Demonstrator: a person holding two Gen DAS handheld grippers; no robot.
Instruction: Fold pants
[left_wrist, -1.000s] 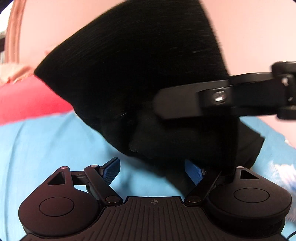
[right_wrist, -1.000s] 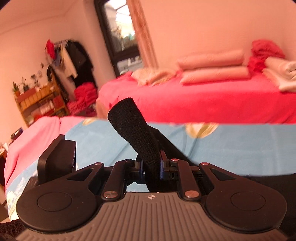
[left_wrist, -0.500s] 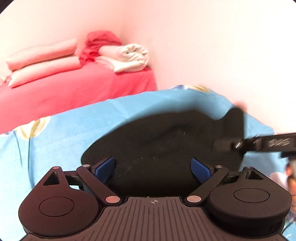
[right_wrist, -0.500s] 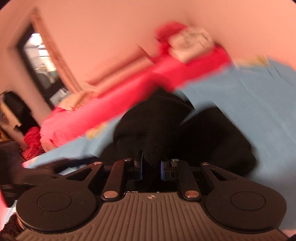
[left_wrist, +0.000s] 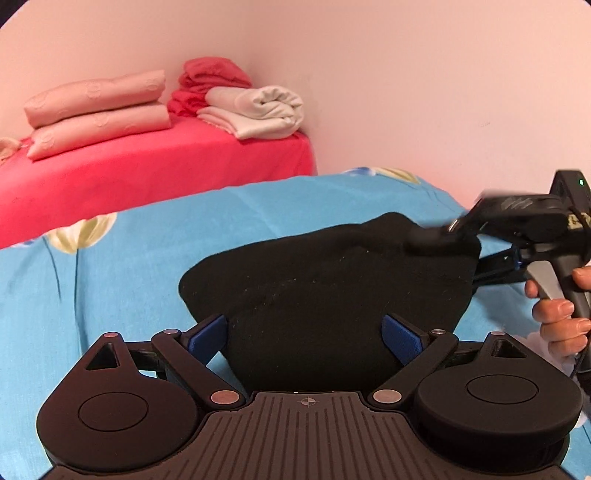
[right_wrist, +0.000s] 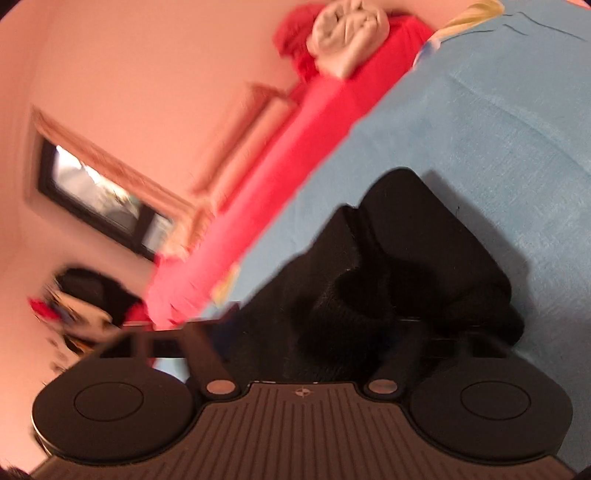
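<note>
The black pants (left_wrist: 325, 280) lie as a folded dark mass on the blue flowered sheet (left_wrist: 147, 258). My left gripper (left_wrist: 304, 332) is open, its blue pads (left_wrist: 207, 332) standing wide on either side of the pants' near edge without pressing it. My right gripper (left_wrist: 450, 254) comes in from the right at the pants' far right corner, one finger over the cloth and one under. In the blurred, rolled right wrist view its jaws are opening around bunched black fabric (right_wrist: 424, 251); the cloth hides the pads, and the right gripper (right_wrist: 303, 332) looks spread.
A person's hand (left_wrist: 557, 314) holds the right gripper's handle. Behind the sheet stands a red bed (left_wrist: 147, 173) with pink pillows (left_wrist: 96, 110) and rolled blankets (left_wrist: 258, 110). A pink wall closes the right side. A window (right_wrist: 96, 195) shows far left.
The pants hung lifted in front of the left camera, then came down flat on the sheet. The right gripper rolled, sank to the right corner, and its fingers spread apart.
</note>
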